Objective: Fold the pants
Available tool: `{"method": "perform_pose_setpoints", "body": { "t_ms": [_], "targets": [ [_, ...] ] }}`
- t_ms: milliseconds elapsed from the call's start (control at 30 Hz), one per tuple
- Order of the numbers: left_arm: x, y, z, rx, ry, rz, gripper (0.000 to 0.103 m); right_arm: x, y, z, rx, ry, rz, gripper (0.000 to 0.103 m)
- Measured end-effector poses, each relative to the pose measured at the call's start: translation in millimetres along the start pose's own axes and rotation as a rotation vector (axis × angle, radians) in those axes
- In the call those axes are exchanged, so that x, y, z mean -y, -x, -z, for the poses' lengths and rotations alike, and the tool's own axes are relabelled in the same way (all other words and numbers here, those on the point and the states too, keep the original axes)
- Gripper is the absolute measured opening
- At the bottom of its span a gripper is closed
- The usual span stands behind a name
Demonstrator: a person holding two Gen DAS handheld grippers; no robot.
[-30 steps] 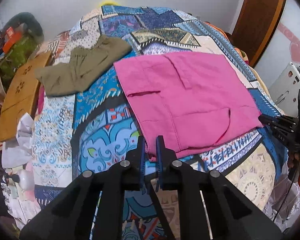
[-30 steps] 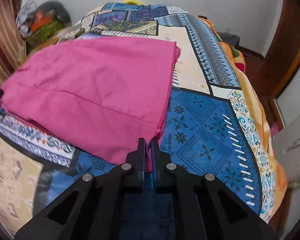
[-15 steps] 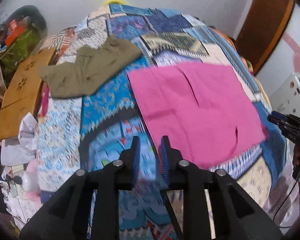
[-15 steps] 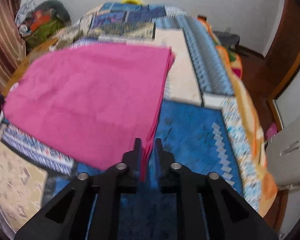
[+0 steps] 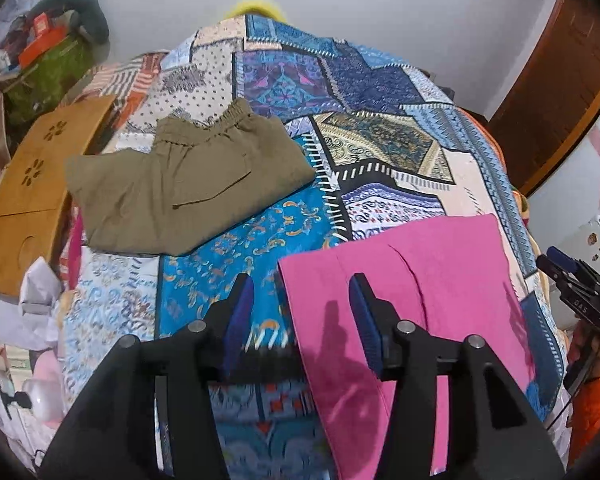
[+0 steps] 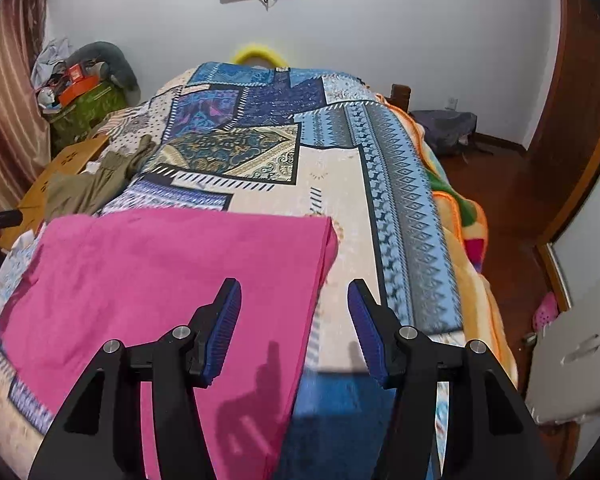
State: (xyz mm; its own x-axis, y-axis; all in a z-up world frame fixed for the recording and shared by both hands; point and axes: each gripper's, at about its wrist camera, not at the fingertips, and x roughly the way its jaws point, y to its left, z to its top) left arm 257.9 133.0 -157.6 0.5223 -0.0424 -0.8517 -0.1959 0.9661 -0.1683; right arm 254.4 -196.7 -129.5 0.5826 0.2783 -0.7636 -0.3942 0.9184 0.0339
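The pink pants [image 5: 412,320] lie folded flat on the patchwork bedspread [image 5: 284,92], a broad rectangle at the near end of the bed whose long axis runs left to right between the two grippers. The left gripper [image 5: 302,312] hangs above the rectangle's left edge with its fingers spread wide and nothing between them; that edge passes through the gap, so one blue pad [image 5: 240,312] sits over bare bedspread and the other over pink cloth. The right gripper [image 6: 294,322] mirrors this at the opposite end: fingers wide apart, empty, the stacked right edge of the pants [image 6: 160,280] running up between the pads toward the far right corner.

Each gripper is therefore nearest its own short edge, and neither touches the fabric (the shadows on the cloth suggest both are a little above it). My reading is that the fold already made is lying free, and that a further fold across the long axis would call for one gripper to drop onto its edge, pinch all the layers and carry them toward the other end. The layered right edge looks thicker, so a shallow pinch there could miss the lowest layer.

A second pair of olive pants [image 5: 188,184] lies folded farther up the bed on the left, well apart from the pink ones, beside a tan cardboard box [image 5: 32,184].
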Motion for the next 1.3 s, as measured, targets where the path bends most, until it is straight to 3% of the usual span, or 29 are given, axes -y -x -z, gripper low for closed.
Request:
{"method": "perform_pose_setpoints", "body": {
  "t_ms": [200,333,433,467,500,533,600,667,800,933,1133,1267,1300],
  "targets": [
    [-0.8,-42.5,-2.6,-0.074,-0.004,0.023,0.05,15.4,-51.9,-13.9,-0.033,-0.061,-0.017,0.051],
    [2.3,-64.8,0.6,-0.128,0.005,0.103,0.049,21.0,-81.2,-15.2,-0.074,-0.099,-0.047,0.051],
    [7.9,-65.2,1.7,-0.103,-0.013,0.113,0.033,24.6,-100.4,-11.5,-0.123,-0.136,-0.079,0.051],
    [11.0,-63.0,2.2,-0.087,-0.03,0.112,0.019,24.7,-102.4,-10.7,-0.122,-0.138,-0.082,0.046],
    [14.8,-60.5,2.9,-0.072,-0.049,0.114,0.017,22.7,-102.1,-9.4,-0.105,-0.129,-0.074,0.037],
    [18.6,-57.6,3.4,-0.052,-0.071,0.09,0.015,20.3,-101.6,-8.9,-0.1,-0.111,-0.067,0.032],
    [27.7,-52.8,6.1,-0.013,-0.127,0.035,0.013,13.2,-102.9,-9.4,-0.107,-0.066,-0.052,0.011],
    [33.6,-49.2,10.5,0.017,-0.168,-0.028,0.012,4.0,-104.3,-9.3,-0.115,0.001,0.023,0.008],
    [33.5,-53.6,19.5,0.018,-0.181,-0.1,0.013,-6.4,-104.5,-4.7,-0.129,0.076,0.088,0.006],
    [31.0,-53.1,17.5,0.0,-0.183,-0.131,0.025,-12.0,-104.9,-4.3,-0.158,0.114,0.128,0.006],
    [24.9,-21.3,7.6,0.019,-0.183,-0.135,0.029,-5.0,-79.9,-15.0,-0.195,0.109,0.116,0.011],
    [34.4,-3.0,-1.0,0.045,-0.189,-0.076,0.044,-13.2,-39.3,-25.5,-0.118,0.065,0.022,0.046],
    [39.2,-0.2,-2.9,0.054,-0.19,-0.055,0.047,-19.0,-31.7,-27.0,-0.095,0.063,-0.004,0.049]
  ]
}}
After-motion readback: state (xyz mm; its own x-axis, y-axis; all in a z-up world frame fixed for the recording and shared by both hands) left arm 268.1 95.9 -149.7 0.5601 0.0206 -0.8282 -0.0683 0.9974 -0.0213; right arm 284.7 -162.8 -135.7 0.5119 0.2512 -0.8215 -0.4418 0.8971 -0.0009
